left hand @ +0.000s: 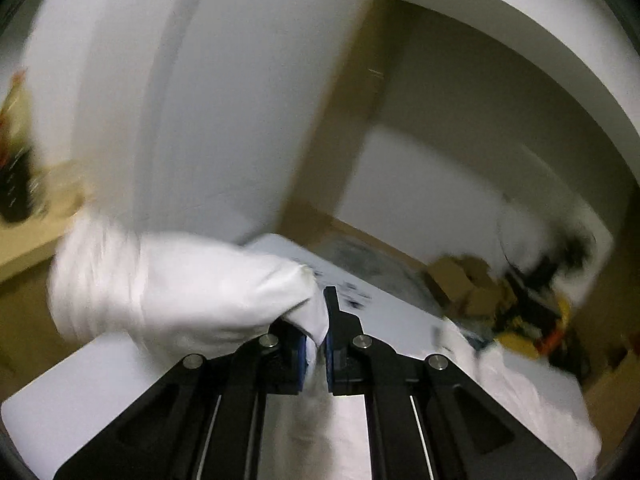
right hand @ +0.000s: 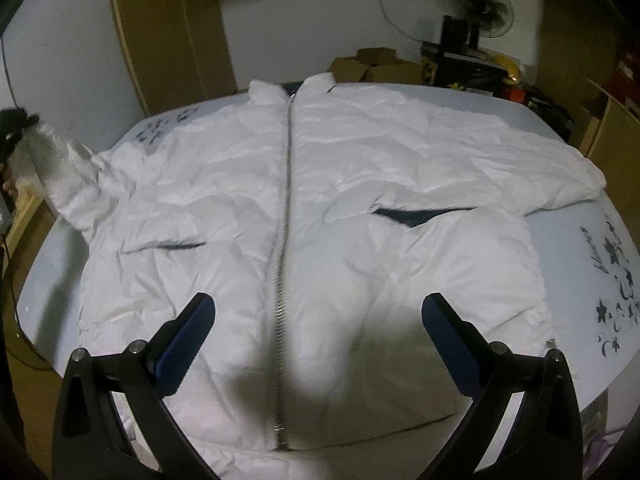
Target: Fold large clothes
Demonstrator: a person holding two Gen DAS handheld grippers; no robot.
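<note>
A white puffer jacket (right hand: 340, 208) lies front up, zipped, on a pale table (right hand: 592, 264), collar at the far side. My right gripper (right hand: 316, 328) is open and empty, hovering above the jacket's lower front near the zipper. My left gripper (left hand: 318, 344) is shut on the cuff of the jacket's left sleeve (left hand: 180, 284) and holds it lifted off the table. In the right wrist view that sleeve (right hand: 68, 168) rises toward the left gripper (right hand: 12, 128) at the far left edge. The right sleeve (right hand: 560, 172) lies spread flat.
The table has a dark flower print (right hand: 616, 296) at its right side. Cardboard boxes (right hand: 376, 66), a fan (right hand: 486, 4) and clutter stand behind the table. A wooden door (right hand: 172, 28) is at the back left.
</note>
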